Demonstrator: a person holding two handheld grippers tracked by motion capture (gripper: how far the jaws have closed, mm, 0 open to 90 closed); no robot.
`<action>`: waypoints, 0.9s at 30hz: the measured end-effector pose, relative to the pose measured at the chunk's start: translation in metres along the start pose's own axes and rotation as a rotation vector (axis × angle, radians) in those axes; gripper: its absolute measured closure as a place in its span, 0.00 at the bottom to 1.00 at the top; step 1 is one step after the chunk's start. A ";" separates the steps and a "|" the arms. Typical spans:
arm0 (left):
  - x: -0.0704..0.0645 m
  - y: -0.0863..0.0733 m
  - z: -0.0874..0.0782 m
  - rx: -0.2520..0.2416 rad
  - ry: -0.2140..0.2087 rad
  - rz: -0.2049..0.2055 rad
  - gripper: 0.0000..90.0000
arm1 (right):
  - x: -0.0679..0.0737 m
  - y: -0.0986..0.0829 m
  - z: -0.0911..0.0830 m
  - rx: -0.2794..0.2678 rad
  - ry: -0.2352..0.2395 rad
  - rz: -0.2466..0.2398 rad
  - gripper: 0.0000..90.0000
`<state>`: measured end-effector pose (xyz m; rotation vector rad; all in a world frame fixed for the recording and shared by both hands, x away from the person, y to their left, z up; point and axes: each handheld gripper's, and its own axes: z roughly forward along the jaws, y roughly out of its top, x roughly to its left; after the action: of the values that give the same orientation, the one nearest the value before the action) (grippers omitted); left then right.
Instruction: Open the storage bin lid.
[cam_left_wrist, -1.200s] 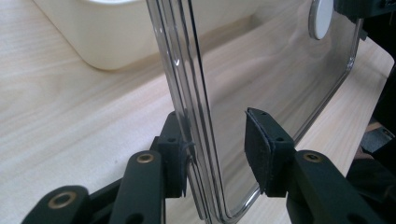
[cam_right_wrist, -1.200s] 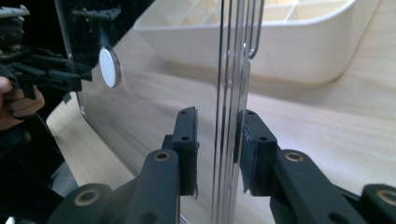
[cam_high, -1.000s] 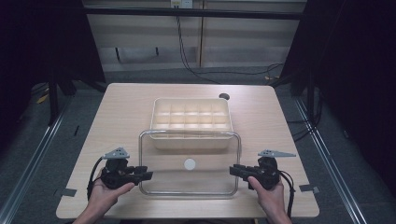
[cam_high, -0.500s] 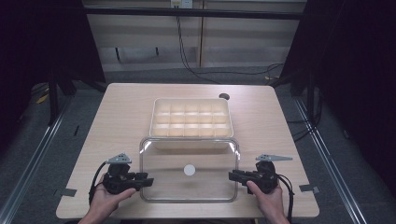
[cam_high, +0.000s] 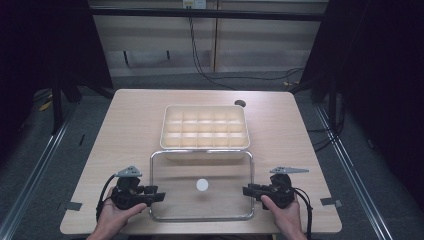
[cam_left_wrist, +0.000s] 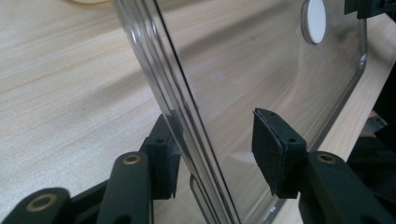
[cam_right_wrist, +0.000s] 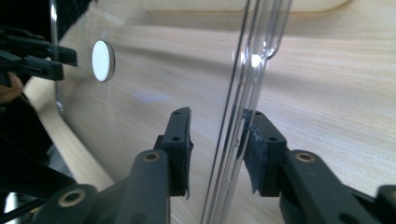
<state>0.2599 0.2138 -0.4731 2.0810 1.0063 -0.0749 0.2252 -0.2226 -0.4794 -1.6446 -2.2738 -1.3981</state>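
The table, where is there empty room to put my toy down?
Bare wood lies left of the compartment tray and right of it, out to the table edges. The near middle is crowded: the clear lid, with the left claw and right claw at its sides.

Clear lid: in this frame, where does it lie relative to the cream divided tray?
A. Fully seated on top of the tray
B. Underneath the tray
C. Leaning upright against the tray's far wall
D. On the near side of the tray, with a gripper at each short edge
D: the clear lid lies nearer the person than the cream tray, with the left gripper and right gripper at its side rims.
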 end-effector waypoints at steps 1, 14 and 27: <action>0.000 0.000 0.000 0.000 0.000 0.000 0.58 | 0.000 0.000 0.000 0.000 0.000 0.000 0.70; 0.011 0.003 0.011 0.036 -0.005 -0.017 0.57 | -0.007 -0.001 0.009 0.053 -0.035 0.030 0.63; 0.015 0.005 0.016 0.069 0.002 -0.024 0.57 | -0.008 -0.002 0.017 0.092 -0.078 0.034 0.56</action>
<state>0.2780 0.2108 -0.4868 2.1318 1.0432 -0.1218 0.2352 -0.2181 -0.4949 -1.7303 -2.3005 -1.2244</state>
